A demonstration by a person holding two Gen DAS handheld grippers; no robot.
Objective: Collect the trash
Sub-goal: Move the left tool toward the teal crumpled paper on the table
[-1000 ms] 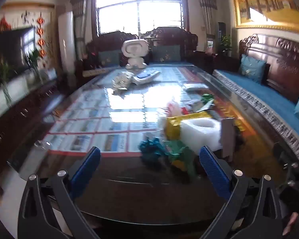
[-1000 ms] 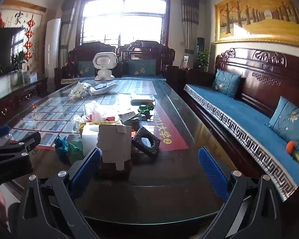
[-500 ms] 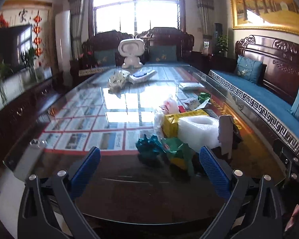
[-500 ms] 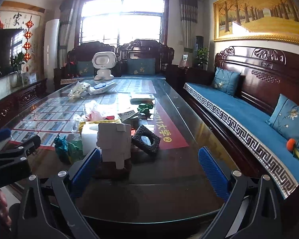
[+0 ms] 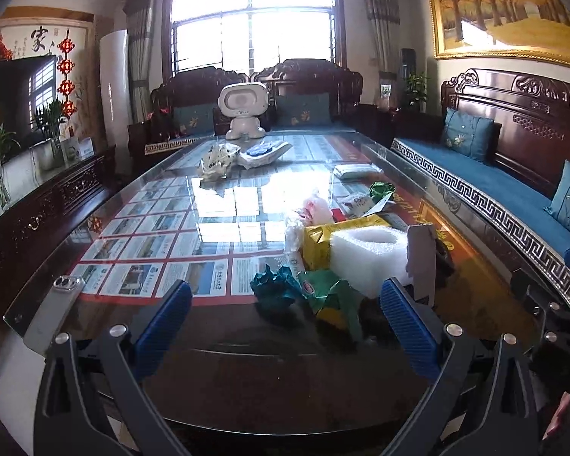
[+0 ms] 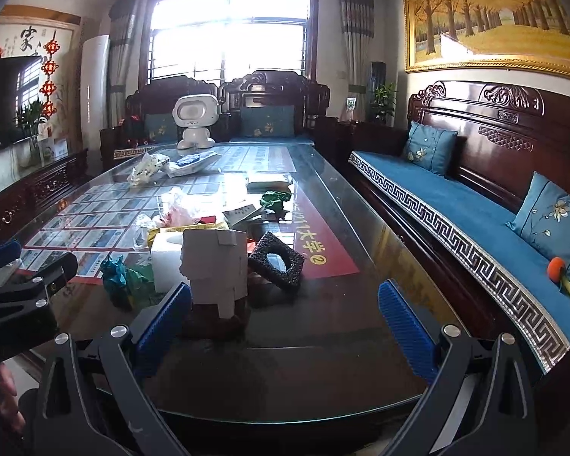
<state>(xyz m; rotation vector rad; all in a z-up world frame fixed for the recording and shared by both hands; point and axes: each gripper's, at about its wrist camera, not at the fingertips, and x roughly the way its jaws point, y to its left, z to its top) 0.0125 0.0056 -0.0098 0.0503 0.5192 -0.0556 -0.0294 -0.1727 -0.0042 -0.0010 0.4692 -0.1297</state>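
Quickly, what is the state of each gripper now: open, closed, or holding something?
Left gripper: open, holding nothing, above the near table edge.
Right gripper: open, holding nothing, facing the white cardboard piece.

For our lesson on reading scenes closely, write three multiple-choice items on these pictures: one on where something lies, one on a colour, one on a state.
1. Where does the black foam ring lie?
A. on the sofa
B. on the glass table, right of the white cardboard piece
C. on the floor

2. What colour are the gripper pads?
A. red
B. green
C. blue

3. How do the left gripper and right gripper stand?
A. both open, holding nothing
B. both shut on trash
C. one open, one shut

Answers: 1 B, the right view shows the ring leaning on the table beside the cardboard. 2 C, blue ribbed pads show in both views. 3 A, each view shows its fingers wide apart with nothing between them.
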